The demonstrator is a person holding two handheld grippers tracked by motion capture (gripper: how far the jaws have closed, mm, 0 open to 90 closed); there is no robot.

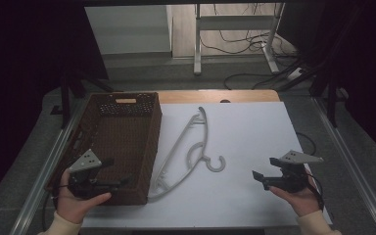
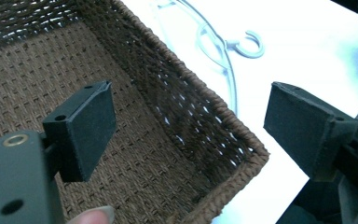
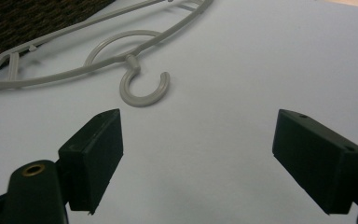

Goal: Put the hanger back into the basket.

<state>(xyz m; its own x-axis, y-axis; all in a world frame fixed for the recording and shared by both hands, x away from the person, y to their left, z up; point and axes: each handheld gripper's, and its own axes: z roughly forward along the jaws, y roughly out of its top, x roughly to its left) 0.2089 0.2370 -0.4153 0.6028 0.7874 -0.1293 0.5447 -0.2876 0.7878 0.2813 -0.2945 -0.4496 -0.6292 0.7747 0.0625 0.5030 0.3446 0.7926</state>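
The left hand (image 1: 81, 198) holds the left gripper (image 1: 108, 172) low over the near end of the basket (image 1: 108, 188), pointing right and a little forward; its jaws stand wide apart, one over the basket floor and one beyond the basket's near corner, over the desk (image 1: 254, 132). The right hand (image 1: 298, 196) holds the right gripper (image 1: 264, 172) just above the desk at the near right, pointing left toward the hanger (image 1: 188, 147); its jaws are also wide apart and grip nothing.

The basket is a deep rectangular tray of dark brown woven wicker with a handle slot in its far wall, and the floor that shows in the left gripper view (image 2: 135, 154) is bare.

The hanger is pale grey plastic, thin and curved, lying flat on the white desk just right of the basket, its open hook (image 3: 144, 88) turned toward the right gripper, its near end close to the basket's near corner
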